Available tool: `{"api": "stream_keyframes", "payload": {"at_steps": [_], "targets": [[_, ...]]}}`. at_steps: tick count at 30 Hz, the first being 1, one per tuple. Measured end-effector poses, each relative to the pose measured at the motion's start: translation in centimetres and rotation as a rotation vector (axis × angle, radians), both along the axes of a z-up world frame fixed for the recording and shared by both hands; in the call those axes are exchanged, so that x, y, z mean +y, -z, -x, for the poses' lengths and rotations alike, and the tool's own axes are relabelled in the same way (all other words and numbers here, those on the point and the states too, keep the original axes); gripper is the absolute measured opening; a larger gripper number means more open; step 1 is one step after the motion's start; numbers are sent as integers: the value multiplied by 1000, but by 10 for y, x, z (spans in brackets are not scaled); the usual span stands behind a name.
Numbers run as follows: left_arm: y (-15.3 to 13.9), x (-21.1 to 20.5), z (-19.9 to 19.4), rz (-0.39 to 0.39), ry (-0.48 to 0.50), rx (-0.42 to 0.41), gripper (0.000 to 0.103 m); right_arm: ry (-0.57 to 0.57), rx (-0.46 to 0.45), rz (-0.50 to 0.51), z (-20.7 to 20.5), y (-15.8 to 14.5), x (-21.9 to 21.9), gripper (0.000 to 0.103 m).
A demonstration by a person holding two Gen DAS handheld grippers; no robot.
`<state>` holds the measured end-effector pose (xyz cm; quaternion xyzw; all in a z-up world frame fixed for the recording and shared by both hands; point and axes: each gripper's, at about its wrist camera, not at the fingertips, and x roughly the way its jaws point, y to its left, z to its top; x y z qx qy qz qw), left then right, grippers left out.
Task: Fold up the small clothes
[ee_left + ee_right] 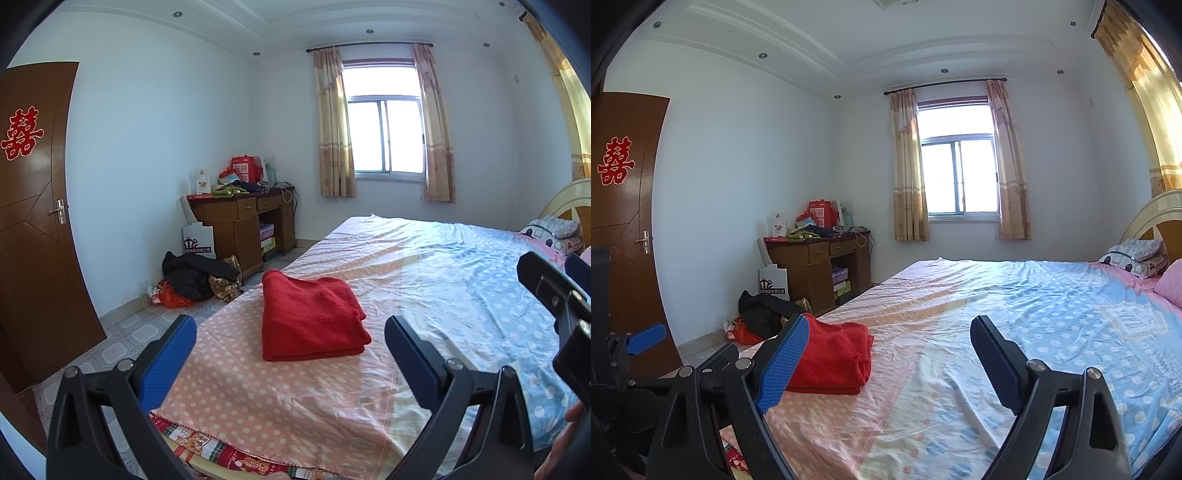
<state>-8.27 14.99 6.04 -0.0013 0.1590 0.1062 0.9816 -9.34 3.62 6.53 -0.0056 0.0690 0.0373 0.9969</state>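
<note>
A red garment point(312, 317) lies folded into a neat rectangle on the pink polka-dot part of the bed sheet point(258, 387). My left gripper point(290, 354) is open and empty, held just short of the garment and above the sheet. In the right wrist view the red garment point(831, 360) sits left of centre, partly behind my left finger. My right gripper point(886, 358) is open and empty, to the right of the garment over the sheet point(942, 406). The right gripper's body shows at the right edge of the left wrist view point(554, 295).
The bed runs back to a headboard point(1152, 218) with pillows point(1134, 258). A wooden desk point(243, 221) piled with items stands by the far wall. Dark clothes and bags point(195, 277) lie on the tiled floor. A brown door point(37, 221) is at left.
</note>
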Motion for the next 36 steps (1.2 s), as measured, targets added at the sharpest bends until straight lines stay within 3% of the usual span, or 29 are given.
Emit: {"api": "stream_keyframes", "payload": {"at_steps": [10, 36], "targets": [[5, -3, -4, -17, -11, 27, 103, 12, 49, -1, -8, 6, 0, 90], [12, 1, -11, -5, -31, 63, 103, 18, 62, -18, -11, 9, -7, 90]]}}
